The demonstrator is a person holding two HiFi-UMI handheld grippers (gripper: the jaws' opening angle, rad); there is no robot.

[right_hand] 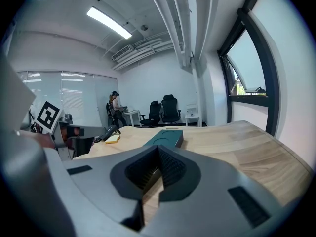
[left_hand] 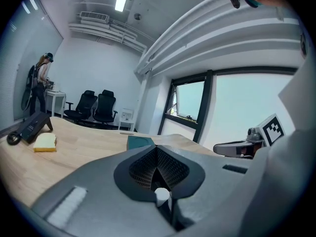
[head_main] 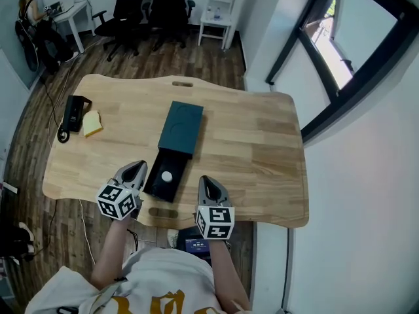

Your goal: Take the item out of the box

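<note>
Wooden desk [head_main: 262,142]: box [head_main: 181,128] has its tray [head_main: 152,183] out. White round item [head_main: 167,176] lies in the tray, between left tongs [head_main: 138,168] and right tongs [head_main: 205,180]. Both tongs are closed and empty. Looks like approach; next, open one pair, drop over the item, pinch.

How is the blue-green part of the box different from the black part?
The blue-green part is closed on top; the black part is open, with a small white item inside. The blue-green part lies farther from the person, the black part nearer. Both are rectangular, flat on the table.
</note>
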